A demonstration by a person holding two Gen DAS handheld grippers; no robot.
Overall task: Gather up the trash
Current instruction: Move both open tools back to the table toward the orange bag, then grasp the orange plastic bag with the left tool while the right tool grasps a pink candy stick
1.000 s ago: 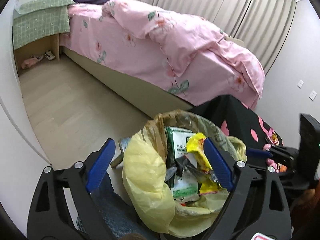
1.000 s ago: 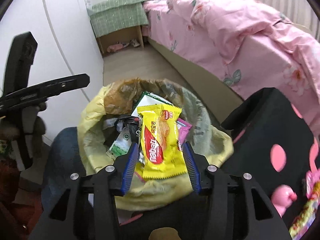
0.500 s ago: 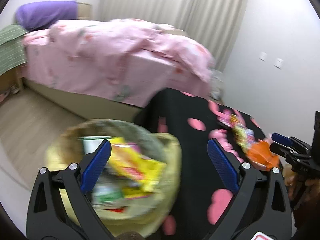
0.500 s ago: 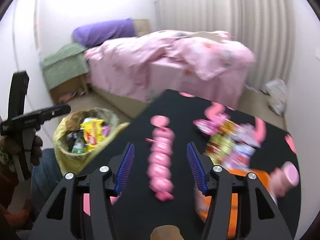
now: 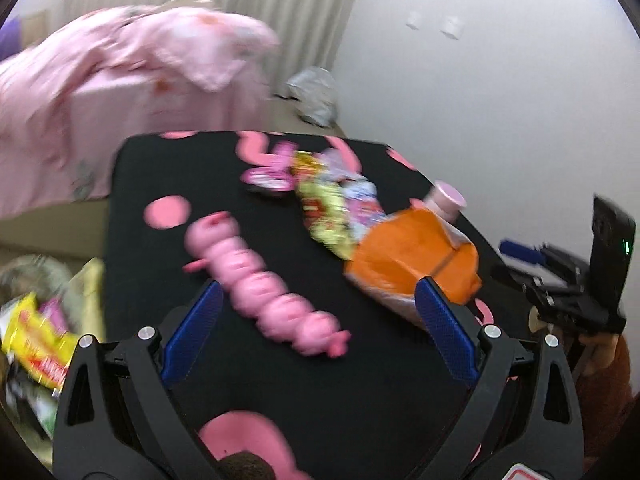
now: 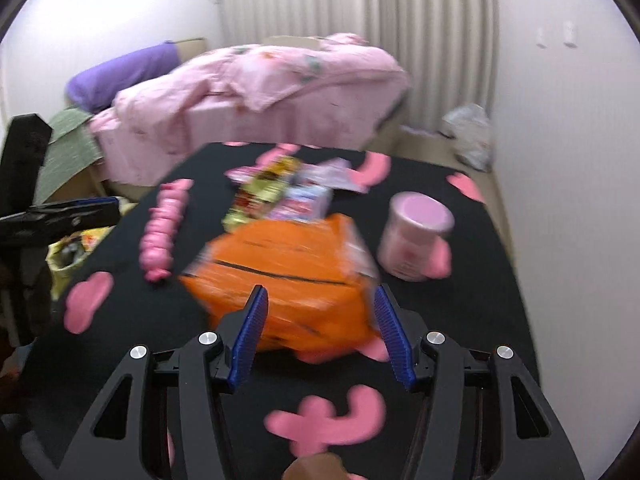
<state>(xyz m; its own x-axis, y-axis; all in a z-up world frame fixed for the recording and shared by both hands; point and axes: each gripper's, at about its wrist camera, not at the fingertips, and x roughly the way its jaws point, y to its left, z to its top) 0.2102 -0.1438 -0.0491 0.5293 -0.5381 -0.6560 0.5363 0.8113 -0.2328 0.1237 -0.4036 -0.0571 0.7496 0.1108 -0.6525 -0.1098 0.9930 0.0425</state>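
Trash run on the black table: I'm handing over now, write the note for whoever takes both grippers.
Left gripper: open, empty, over the table.
Right gripper: open, empty, facing the orange bag.
Yellow trash bag stands off the table's left edge, with a yellow wrapper and other trash already in it.
Left to collect: orange bag, the pile of snack wrappers behind it, possibly the pink cup.
The pink caterpillar toy looks like no trash.

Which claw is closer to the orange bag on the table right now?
Right. The right claw faces the orange bag just ahead of its open tips; the left claw sits off to the bag's left, facing the pink toy.
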